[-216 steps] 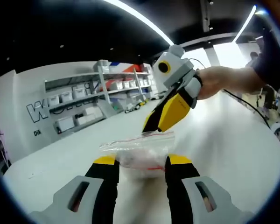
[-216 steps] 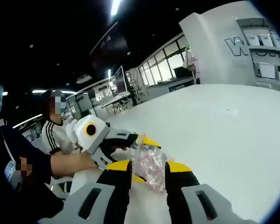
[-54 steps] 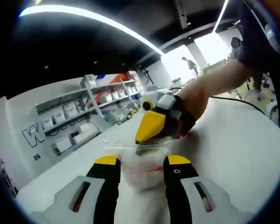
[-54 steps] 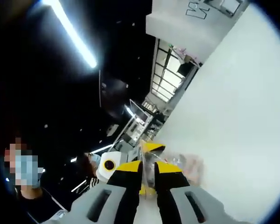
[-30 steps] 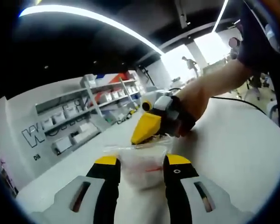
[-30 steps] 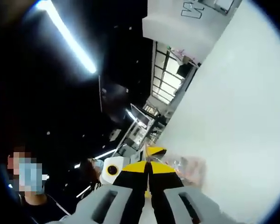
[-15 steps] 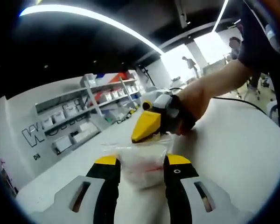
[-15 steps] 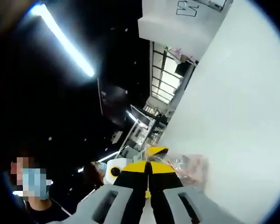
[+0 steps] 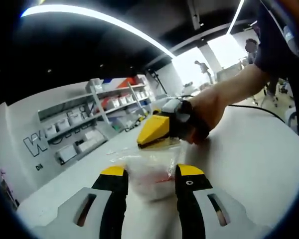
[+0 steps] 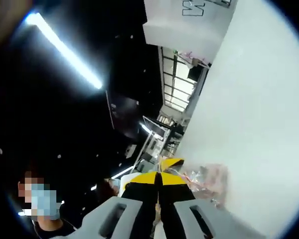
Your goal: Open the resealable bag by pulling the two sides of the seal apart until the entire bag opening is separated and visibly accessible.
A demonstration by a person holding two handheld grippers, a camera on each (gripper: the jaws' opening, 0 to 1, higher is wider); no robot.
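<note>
Right gripper [image 9: 148, 138] tilts lower, clamped on bag [image 9: 148, 172] seal (table [image 9: 249, 149]); left gripper [image 9: 146, 175] open around bag. Next: pull lips apart.

Left gripper [image 9: 150, 175]: two yellow-tipped black jaws rising from the bottom of the left gripper view, set apart, level with each other.

Right gripper [image 10: 159, 179]: jaws pressed together, yellow tips meeting. In the left gripper view it enters from the right, yellow nose pointing left and slightly down, gripped by the person's hand [image 9: 202, 117], bare forearm extending up-right.
</note>
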